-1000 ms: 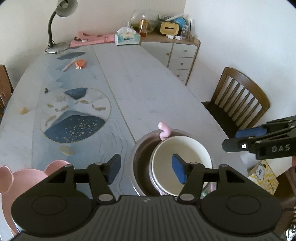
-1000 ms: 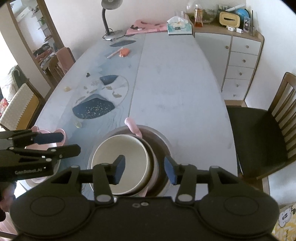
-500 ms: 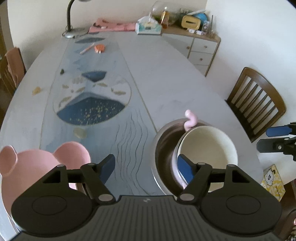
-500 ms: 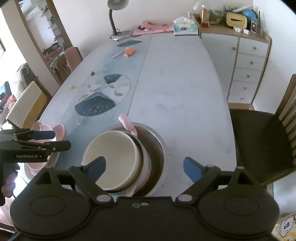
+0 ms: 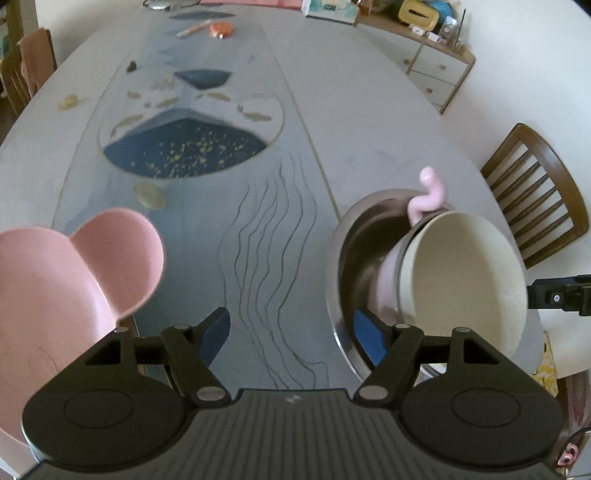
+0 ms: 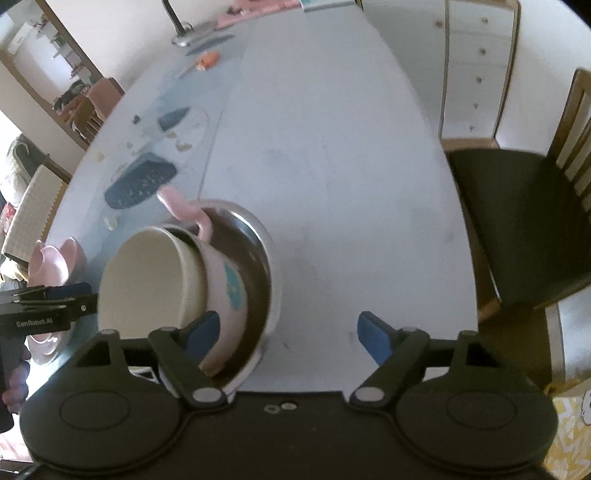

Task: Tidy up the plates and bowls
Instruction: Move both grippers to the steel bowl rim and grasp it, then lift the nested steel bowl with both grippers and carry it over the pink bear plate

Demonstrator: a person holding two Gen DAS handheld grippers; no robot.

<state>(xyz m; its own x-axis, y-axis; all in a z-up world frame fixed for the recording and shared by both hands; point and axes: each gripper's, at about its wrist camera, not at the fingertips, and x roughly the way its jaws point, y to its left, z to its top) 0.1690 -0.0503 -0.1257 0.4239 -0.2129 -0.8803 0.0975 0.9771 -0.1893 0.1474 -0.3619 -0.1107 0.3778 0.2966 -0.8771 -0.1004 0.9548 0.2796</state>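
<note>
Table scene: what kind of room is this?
Likely a home dining room: a long table with wooden chairs around it, a drawer cabinet by the wall, and stacked bowls.

Long oval table under a pale grey cloth printed with dark blue patches and gold flecks. At near right, a steel bowl; at near left, a pink ear-shaped plate. Far end: lamp base, small orange item, tissue box.

Cup lies tilted in metal bowl, plate to its left.
</note>
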